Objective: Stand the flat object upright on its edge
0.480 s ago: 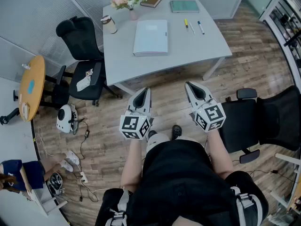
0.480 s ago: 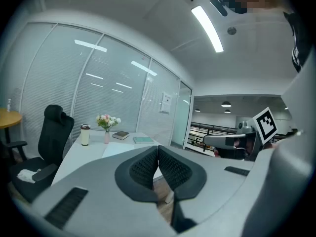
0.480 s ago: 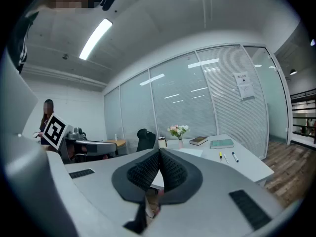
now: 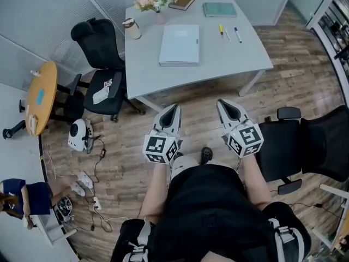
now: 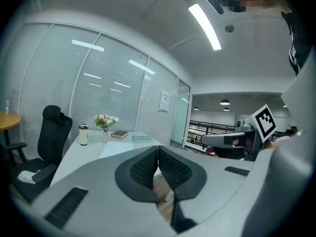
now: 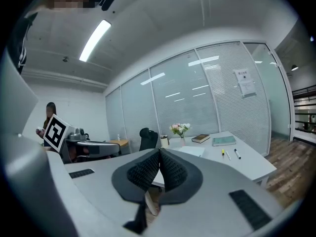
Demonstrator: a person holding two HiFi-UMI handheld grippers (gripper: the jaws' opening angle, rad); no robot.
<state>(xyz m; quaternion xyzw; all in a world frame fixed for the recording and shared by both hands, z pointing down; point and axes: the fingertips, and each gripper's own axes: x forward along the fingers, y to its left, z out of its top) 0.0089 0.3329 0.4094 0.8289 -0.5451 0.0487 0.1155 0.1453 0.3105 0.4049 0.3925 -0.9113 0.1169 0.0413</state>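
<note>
Both tools are closed with nothing in them. The left tool (image 4: 173, 107) has its ribbed pads pressed together at the tips, and the right tool (image 4: 222, 102) is the same. Each is held out in front of the person's body over the wooden floor, on the near side of the tabletop (image 4: 229, 64) and well short of it, pointing roughly level toward it.

From where I stand, the task has not begun. The likeliest flat object is the pale blue folder (image 4: 180, 44), which lies flat near the middle of the tabletop, with no tool near it. Beyond it, at the far edge, lie a brown book (image 4: 182, 0) and a green book (image 4: 220, 9), also flat. To the right of the folder sit two pens (image 4: 229, 33); a cup (image 4: 131, 28) and a vase of flowers (image 4: 154, 1) are at the far left corner.

Everything is left to do: step up to the tabletop, open a tool, lift one edge of the folder, and set it balanced on its edge.
</note>
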